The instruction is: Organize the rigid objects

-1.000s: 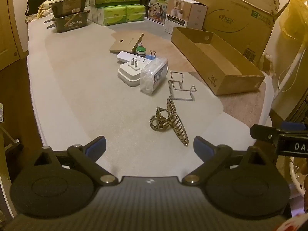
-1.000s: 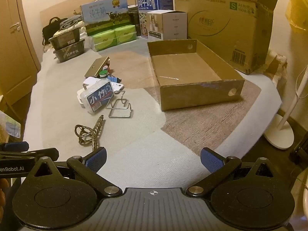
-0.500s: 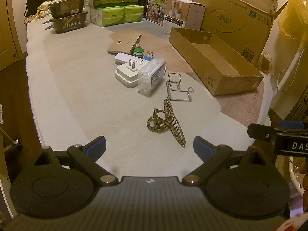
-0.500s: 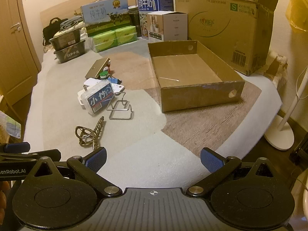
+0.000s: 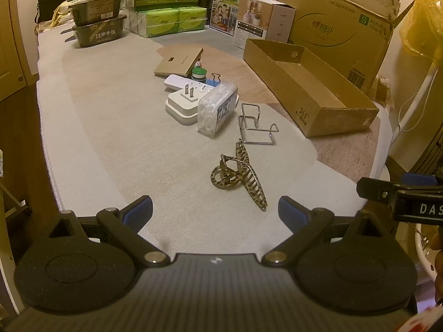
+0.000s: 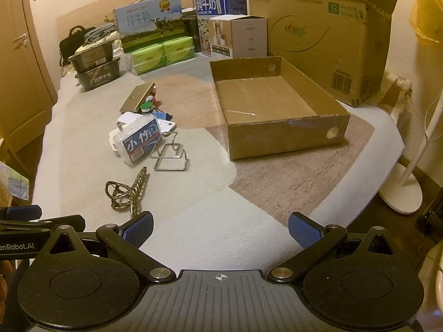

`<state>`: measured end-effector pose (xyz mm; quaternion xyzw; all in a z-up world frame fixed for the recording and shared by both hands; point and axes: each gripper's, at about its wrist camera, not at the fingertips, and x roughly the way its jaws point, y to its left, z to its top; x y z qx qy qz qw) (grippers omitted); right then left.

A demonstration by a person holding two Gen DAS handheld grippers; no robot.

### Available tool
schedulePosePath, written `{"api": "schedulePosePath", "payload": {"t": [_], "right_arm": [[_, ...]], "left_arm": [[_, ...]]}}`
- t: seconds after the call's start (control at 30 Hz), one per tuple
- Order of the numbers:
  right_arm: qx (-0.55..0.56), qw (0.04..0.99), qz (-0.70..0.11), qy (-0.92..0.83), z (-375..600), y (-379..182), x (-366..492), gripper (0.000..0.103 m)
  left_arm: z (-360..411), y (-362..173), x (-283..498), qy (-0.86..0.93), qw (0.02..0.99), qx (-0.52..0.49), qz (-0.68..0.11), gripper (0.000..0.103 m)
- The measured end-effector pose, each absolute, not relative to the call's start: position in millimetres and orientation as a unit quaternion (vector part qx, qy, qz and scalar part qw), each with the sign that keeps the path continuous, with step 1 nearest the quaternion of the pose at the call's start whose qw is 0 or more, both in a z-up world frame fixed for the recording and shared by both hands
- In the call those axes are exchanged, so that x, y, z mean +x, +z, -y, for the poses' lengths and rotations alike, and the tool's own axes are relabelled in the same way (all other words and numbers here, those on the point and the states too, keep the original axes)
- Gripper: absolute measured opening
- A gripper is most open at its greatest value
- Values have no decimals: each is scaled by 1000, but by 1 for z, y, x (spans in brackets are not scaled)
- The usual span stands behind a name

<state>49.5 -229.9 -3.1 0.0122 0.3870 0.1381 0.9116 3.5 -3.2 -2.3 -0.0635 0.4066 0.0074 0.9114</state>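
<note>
Both claws, the left claw and the right claw, hang released and empty at the bottom of their frames, the leopard-print hair clip lying mid-frame on the bed, the shallow cardboard tray right of centre.

From the left wrist view, the hair claw lies nearest; the wire stand at one o'clock behind it, the cardboard tray at two o'clock.
</note>
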Motion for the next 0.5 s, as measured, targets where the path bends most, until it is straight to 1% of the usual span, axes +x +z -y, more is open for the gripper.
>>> {"api": "schedulePosePath", "payload": {"t": [0.5], "right_arm": [[15, 911, -389, 136, 231, -8, 50, 103]], "left_arm": [[0, -5, 4, 11, 910, -68, -408, 96]]}}
